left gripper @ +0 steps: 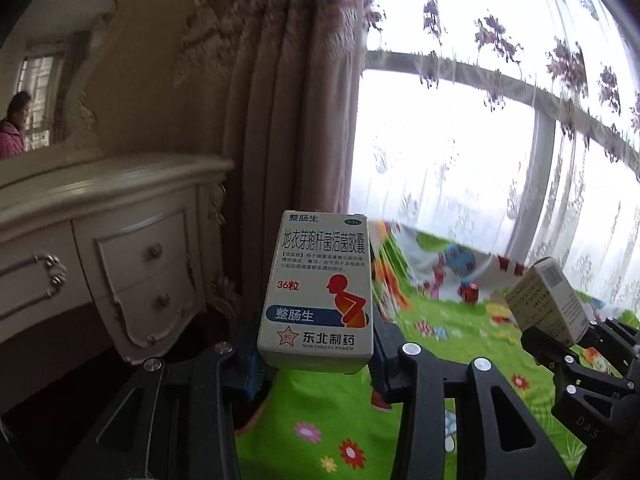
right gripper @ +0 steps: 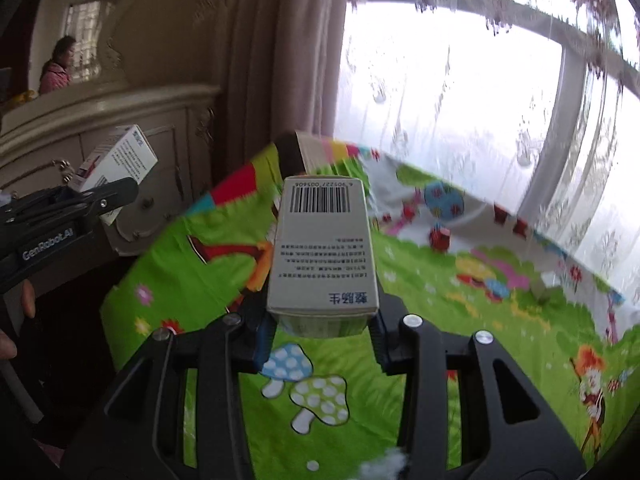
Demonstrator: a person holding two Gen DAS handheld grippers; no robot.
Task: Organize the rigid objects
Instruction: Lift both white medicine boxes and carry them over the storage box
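Observation:
My left gripper (left gripper: 316,364) is shut on a white medicine box (left gripper: 318,292) with blue Chinese print and a red figure, held upright in the air. My right gripper (right gripper: 322,330) is shut on a second white medicine box (right gripper: 324,252), barcode face up. In the left wrist view the right gripper (left gripper: 576,344) and its box (left gripper: 548,300) show at the right edge. In the right wrist view the left gripper (right gripper: 100,200) and its box (right gripper: 116,164) show at the left. Both boxes hang above a colourful cartoon play mat (right gripper: 440,320).
A cream carved dresser (left gripper: 120,260) with drawers stands left of the mat, a mirror above it. Heavy curtains (left gripper: 288,120) and sheer floral curtains (left gripper: 480,140) cover a bright window behind. A cardboard box edge (right gripper: 308,152) sits at the mat's far corner.

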